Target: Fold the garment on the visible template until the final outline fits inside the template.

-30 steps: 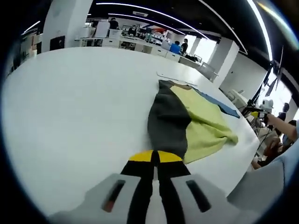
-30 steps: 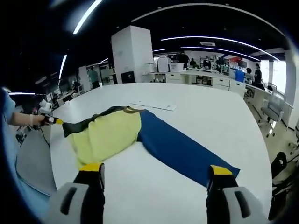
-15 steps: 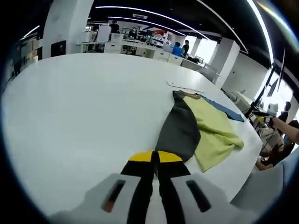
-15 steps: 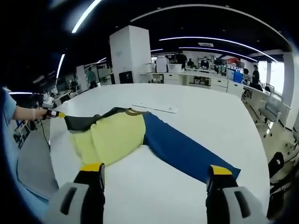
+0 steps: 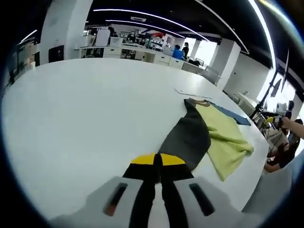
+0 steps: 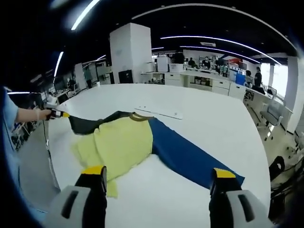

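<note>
A long-sleeved garment lies on the white table (image 5: pixel 71 109). It has a yellow-green body (image 5: pixel 225 140), a dark grey sleeve (image 5: pixel 187 137) and a blue sleeve (image 5: pixel 228 113). My left gripper (image 5: pixel 157 160) is shut on the cuff of the dark grey sleeve, which runs straight from the jaws to the collar (image 5: pixel 194 101). In the right gripper view the yellow-green body (image 6: pixel 123 142) lies in the middle, the blue sleeve (image 6: pixel 190 159) reaches right and the dark grey sleeve (image 6: pixel 90 124) reaches left to my left gripper (image 6: pixel 59 114). My right gripper (image 6: pixel 158 172) hangs open above the garment's near edge, holding nothing.
A thin white strip (image 6: pixel 159 112) lies flat just beyond the collar. The table's rounded edge (image 6: pixel 50 156) runs close to the garment's left side, where a person's hand (image 6: pixel 38 114) holds the left gripper. Desks and people fill the far background.
My left gripper has drawn the dark grey sleeve outward, off the yellow-green body, so it now lies stretched out straight. The right gripper has stayed open over the garment.
</note>
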`<state>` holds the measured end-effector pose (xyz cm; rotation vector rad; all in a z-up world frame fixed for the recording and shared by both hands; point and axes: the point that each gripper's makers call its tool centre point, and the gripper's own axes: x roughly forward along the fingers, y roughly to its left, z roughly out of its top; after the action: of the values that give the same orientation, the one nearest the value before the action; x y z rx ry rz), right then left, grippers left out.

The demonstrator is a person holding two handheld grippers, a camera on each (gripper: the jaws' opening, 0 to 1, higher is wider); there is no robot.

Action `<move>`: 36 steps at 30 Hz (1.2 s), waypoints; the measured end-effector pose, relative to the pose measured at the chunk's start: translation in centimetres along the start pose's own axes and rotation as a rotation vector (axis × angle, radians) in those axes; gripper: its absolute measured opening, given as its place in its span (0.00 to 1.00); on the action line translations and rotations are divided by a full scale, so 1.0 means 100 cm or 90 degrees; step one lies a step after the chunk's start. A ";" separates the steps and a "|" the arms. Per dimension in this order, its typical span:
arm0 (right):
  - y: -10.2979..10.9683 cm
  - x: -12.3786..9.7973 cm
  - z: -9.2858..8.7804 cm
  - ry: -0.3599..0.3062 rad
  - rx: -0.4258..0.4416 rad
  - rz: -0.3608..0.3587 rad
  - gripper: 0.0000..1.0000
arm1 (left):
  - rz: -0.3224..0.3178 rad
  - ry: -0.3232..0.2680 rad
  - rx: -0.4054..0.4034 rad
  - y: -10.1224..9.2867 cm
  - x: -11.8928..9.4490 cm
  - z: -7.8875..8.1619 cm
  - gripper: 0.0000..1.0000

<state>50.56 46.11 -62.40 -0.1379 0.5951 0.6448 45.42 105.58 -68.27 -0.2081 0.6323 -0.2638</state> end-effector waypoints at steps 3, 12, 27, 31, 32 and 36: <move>0.006 0.004 0.006 0.003 -0.005 -0.004 0.90 | -0.003 -0.004 -0.002 0.013 0.005 0.006 0.00; 0.027 0.021 0.022 0.016 -0.019 -0.006 0.90 | -0.004 0.017 0.013 0.052 0.020 0.017 0.00; 0.050 0.033 0.036 0.021 -0.029 -0.036 0.89 | -0.005 0.041 0.013 0.121 0.038 0.012 0.00; 0.056 0.034 0.033 0.029 -0.025 -0.042 0.89 | -0.006 0.040 0.010 0.140 0.044 0.012 0.00; 0.058 0.035 0.033 0.033 -0.026 -0.045 0.89 | -0.005 0.041 0.011 0.144 0.045 0.012 0.00; 0.064 0.037 0.036 0.030 -0.022 -0.051 0.89 | -0.005 0.039 0.009 0.157 0.049 0.013 0.00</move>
<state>50.80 54.20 -61.08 -0.2095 0.6210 0.5753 52.81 119.10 -74.19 -0.1890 0.6895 -0.2838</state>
